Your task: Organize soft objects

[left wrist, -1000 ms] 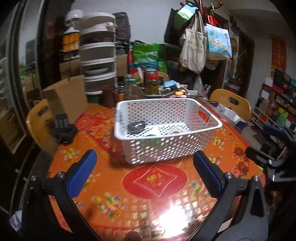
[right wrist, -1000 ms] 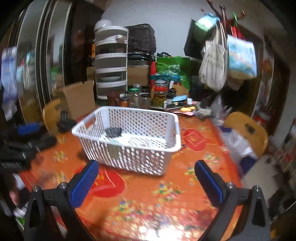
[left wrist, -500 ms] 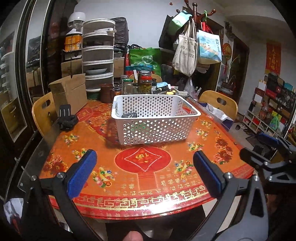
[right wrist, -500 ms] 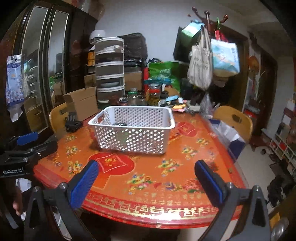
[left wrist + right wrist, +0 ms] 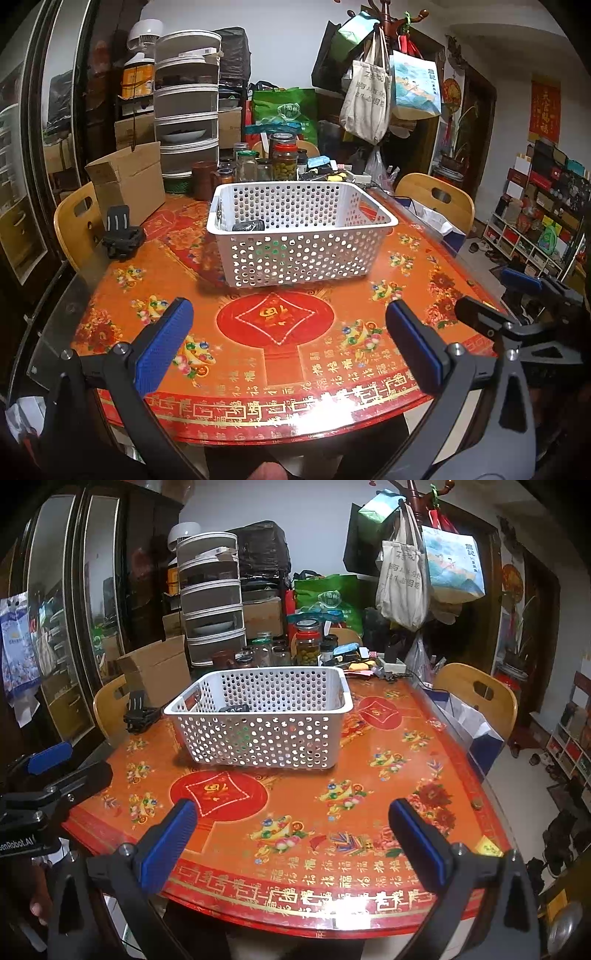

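Now I hold my left gripper [image 5: 288, 343] and right gripper [image 5: 291, 834] wide apart and empty, side by side above the table's [image 5: 280, 365] near edge. Beyond them, toward the middle of the table, sits the white basket [image 5: 299, 236], with a small dark object [image 5: 248, 226] inside at its left end.

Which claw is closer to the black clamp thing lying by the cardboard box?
Left, likely. The left claw hangs open at the table's near edge, on the black clamp's side. The right claw, also open, sits further toward the opposite side, with the white basket ahead.
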Demonstrator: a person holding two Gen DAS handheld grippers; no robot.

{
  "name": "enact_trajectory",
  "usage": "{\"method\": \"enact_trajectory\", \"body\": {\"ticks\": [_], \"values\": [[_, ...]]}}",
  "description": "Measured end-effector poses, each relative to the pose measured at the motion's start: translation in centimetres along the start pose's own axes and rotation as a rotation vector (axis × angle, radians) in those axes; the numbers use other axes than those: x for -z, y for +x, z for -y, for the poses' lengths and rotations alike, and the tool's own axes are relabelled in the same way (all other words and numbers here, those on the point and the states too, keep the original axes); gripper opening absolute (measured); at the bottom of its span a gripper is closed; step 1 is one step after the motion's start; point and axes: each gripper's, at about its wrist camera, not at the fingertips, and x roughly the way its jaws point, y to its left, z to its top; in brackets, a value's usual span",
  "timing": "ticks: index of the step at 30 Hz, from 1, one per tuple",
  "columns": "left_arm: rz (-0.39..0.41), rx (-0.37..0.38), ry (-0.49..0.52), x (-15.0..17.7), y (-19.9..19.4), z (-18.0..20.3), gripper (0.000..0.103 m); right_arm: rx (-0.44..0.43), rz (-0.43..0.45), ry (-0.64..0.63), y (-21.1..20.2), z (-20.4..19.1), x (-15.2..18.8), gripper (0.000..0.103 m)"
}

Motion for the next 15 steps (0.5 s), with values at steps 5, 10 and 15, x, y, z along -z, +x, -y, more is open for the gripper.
{"method": "enact_trajectory", "body": {"ticks": [5, 10, 15], "values": [[-0.003, -0.009, 0.004, 0.16, 0.21, -0.01, 0.103, -0.003, 0.006, -0.002, -0.23, -0.18, -0.07, 0.103], [-0.002, -0.010, 0.004, 0.25, 0.20, -0.06, 0.103, -0.001, 0.003, -0.002, -0.25, -0.12, -0.04, 0.103], [-0.008, -0.011, 0.000, 0.48, 0.36, -0.20, 0.103, -0.002, 0.003, -0.002, -0.27, -0.10, -0.02, 0.103]]}}
